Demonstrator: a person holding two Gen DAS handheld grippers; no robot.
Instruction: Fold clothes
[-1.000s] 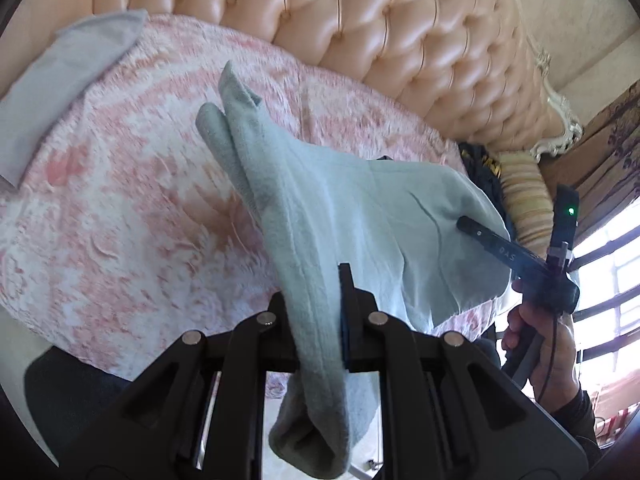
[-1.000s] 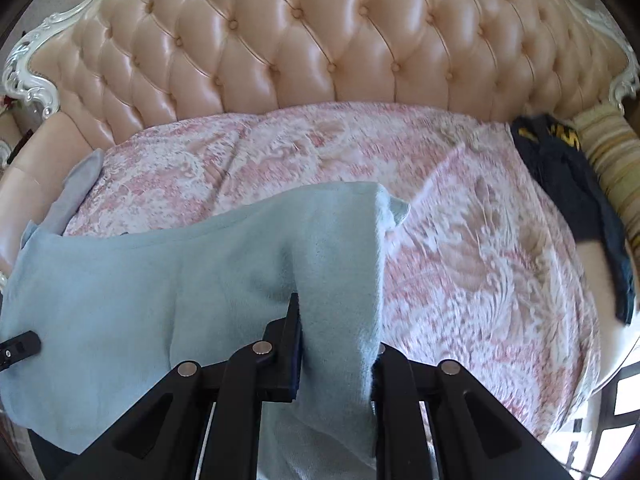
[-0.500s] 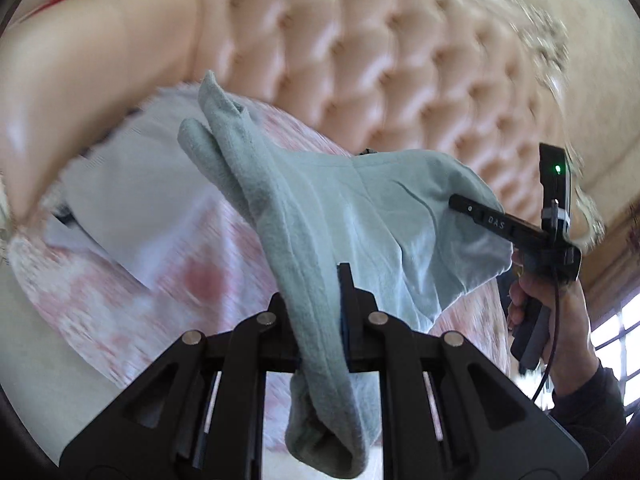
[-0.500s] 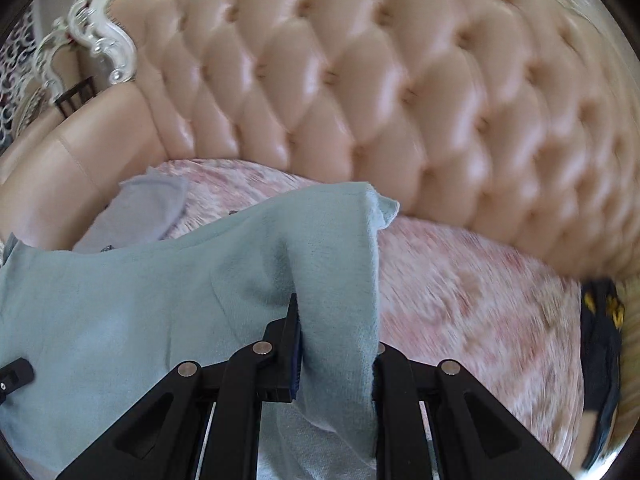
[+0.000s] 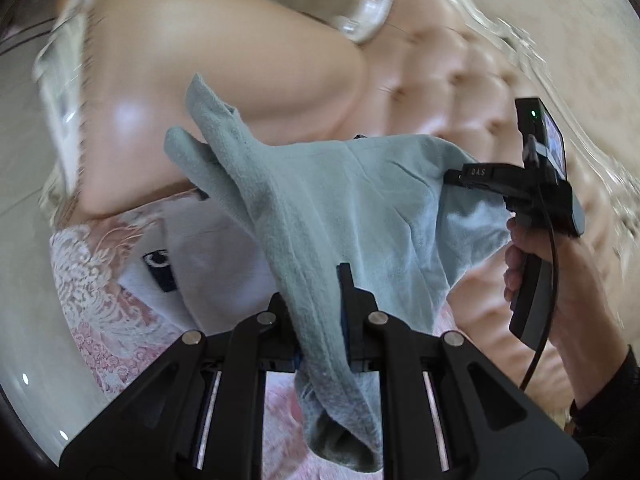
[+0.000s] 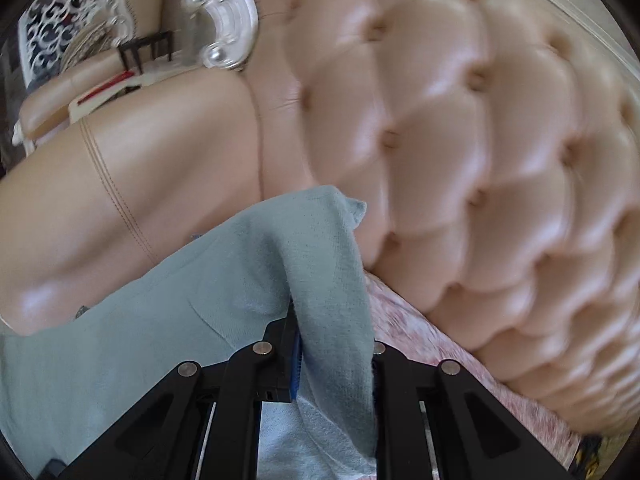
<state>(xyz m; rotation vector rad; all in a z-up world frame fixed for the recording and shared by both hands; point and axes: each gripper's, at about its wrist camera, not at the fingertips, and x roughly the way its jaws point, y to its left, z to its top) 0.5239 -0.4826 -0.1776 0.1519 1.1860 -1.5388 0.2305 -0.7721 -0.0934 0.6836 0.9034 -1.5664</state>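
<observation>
1. Pale blue-green garment [image 5: 352, 200]: it is hanging in the air between 2 handheld grippers, above the left end of the bed and close to the headboard.
2. The left gripper [image 5: 320, 320] is clenching a bunched edge of the cloth, with a loose tail drooping below its fingers.
3. The right gripper [image 6: 332, 344] is clamping another gathered edge; in the left view a person's hand [image 5: 536, 264] is gripping its handle.
4. The step in hand looks like carrying the cloth to a laying-down spot. Doing it well probably means keeping both grips firm, holding the 2 edges level and taut, and lowering the far hem first so no wrinkles are trapped.
5. A light grey folded garment [image 5: 208, 256] with a dark label is lying on the bed beneath the hanging cloth, so the new piece may be going on or beside it.
6. The pink floral bedspread [image 5: 100, 280] is covering the mattress, and it looks soft and likely to rumple.
7. A tufted peach headboard [image 6: 460, 140] with a white carved frame [image 6: 216, 24] is filling the background; both views are blurred.
</observation>
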